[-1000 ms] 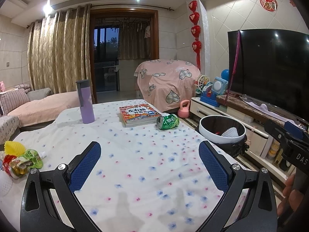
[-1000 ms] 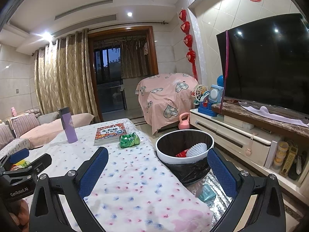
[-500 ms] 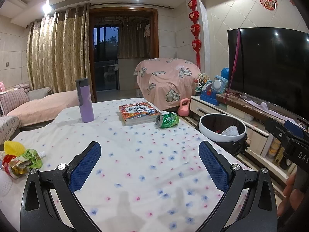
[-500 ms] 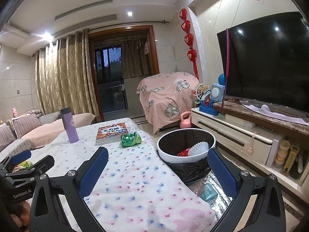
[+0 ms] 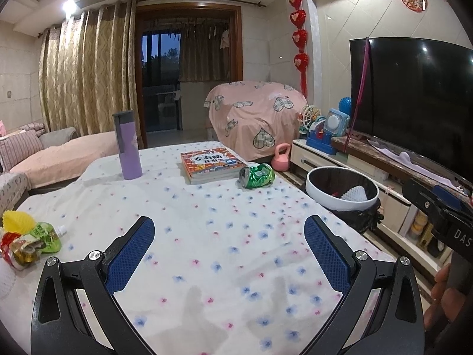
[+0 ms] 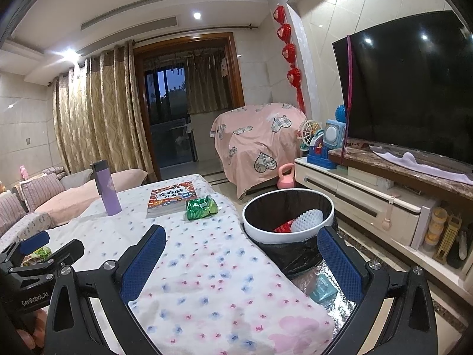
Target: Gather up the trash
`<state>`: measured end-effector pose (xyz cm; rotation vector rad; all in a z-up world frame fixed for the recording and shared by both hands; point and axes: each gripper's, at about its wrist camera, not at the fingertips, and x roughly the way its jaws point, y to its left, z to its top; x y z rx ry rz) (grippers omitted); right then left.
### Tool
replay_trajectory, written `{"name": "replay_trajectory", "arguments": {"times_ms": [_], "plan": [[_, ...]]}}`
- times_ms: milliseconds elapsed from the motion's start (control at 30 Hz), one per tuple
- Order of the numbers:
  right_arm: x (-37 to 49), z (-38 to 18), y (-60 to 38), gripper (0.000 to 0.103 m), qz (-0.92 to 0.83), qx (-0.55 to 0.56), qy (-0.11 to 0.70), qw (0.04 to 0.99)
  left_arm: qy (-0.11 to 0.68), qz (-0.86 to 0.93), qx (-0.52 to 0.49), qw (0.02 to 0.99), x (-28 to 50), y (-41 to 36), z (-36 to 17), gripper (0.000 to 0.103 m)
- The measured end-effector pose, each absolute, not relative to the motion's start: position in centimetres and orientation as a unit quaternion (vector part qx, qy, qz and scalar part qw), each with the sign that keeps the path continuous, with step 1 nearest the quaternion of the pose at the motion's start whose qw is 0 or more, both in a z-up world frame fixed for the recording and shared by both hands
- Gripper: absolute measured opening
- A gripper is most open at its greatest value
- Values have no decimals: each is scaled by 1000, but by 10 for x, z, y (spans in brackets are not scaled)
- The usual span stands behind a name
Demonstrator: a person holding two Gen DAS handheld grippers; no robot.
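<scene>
Crushed green can [image 5: 256,176]: lies on its side at the far right of the surface [image 5: 207,230], just beside the book [image 5: 211,166]; I judge it the next piece of trash because it is the one nearest the bin.
Bin [image 6: 288,217]: stands on the floor just off the surface's right edge, lined in black, so a short carry suffices; a white foam net and something red already lie inside.
Wrapper pile [image 5: 28,238]: yellow, red and green scraps at the near left edge, closer to my left gripper [image 5: 229,247].
Bottle [image 5: 127,145]: purple, upright, far left; not trash, I judge.
Left jaws: spread wide, holding and touching nothing, above bare cloth.
Right gripper [image 6: 241,259]: jaws equally wide and empty, poised over the surface's right edge beside the bin.
</scene>
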<state>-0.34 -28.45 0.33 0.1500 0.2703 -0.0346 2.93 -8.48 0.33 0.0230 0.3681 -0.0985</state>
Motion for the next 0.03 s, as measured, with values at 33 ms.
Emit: {"name": "replay_trajectory", "arguments": {"times_ms": [33], "plan": [[-2,3,-285,103,-17,76,136,988,185,-50,11,981,30,-85,3,103]]}}
